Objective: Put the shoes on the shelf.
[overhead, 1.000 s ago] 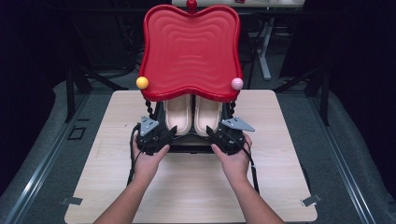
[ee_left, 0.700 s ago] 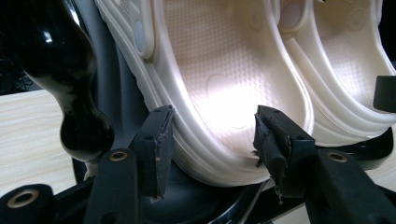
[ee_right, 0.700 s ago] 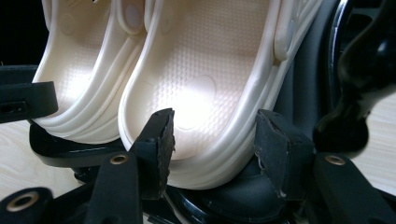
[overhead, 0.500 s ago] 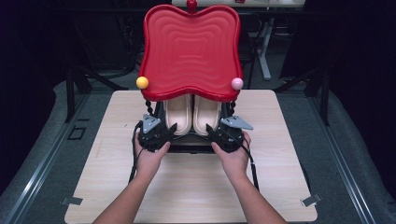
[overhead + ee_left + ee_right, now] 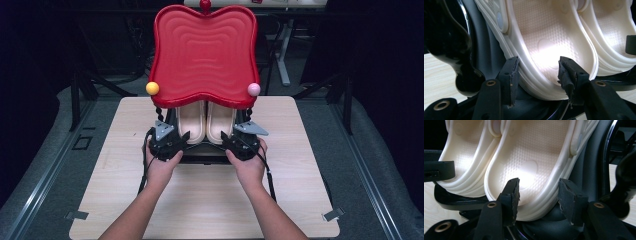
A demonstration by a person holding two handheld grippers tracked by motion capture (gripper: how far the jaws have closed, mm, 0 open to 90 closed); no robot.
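Two cream clogs [image 5: 206,122] sit side by side on a black rack [image 5: 200,152] under the red tray [image 5: 205,52]. The left gripper [image 5: 539,72] and right gripper [image 5: 539,192] each straddle a heel, jaws parted, seemingly not yet pinching; close evenly before lifting.

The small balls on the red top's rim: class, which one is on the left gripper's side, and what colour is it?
The yellow ball. It sits at the red top's left corner, above the left gripper; the pink ball is over the right gripper, and the red ball is at the far edge.
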